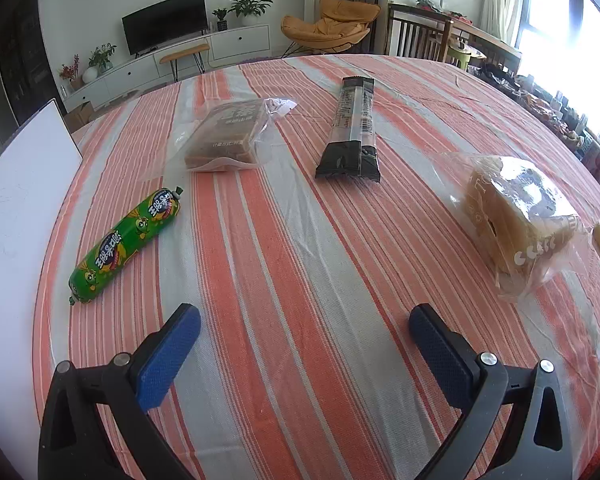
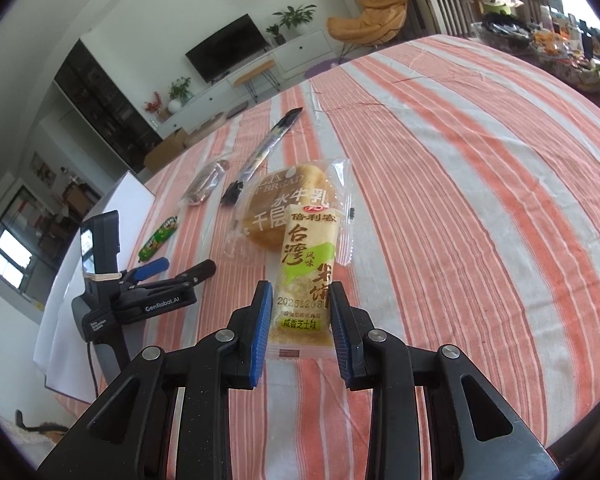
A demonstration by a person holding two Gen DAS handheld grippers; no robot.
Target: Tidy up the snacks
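Across the striped counter (image 1: 284, 240), four snacks are laid out: one green sausage (image 1: 126, 246), one brown cake bag (image 1: 224, 136), one black bar (image 1: 350, 132), one bagged bread (image 1: 516, 220). Open cloth is left between them. Left tongs (image 1: 304, 330) are held apart, empty. Right tongs (image 2: 302, 304) are clamped on one rice cracker packet (image 2: 306, 276) beside the bread.

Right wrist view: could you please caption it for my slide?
Right gripper clamps a yellow-green rice cracker packet above the striped tablecloth.
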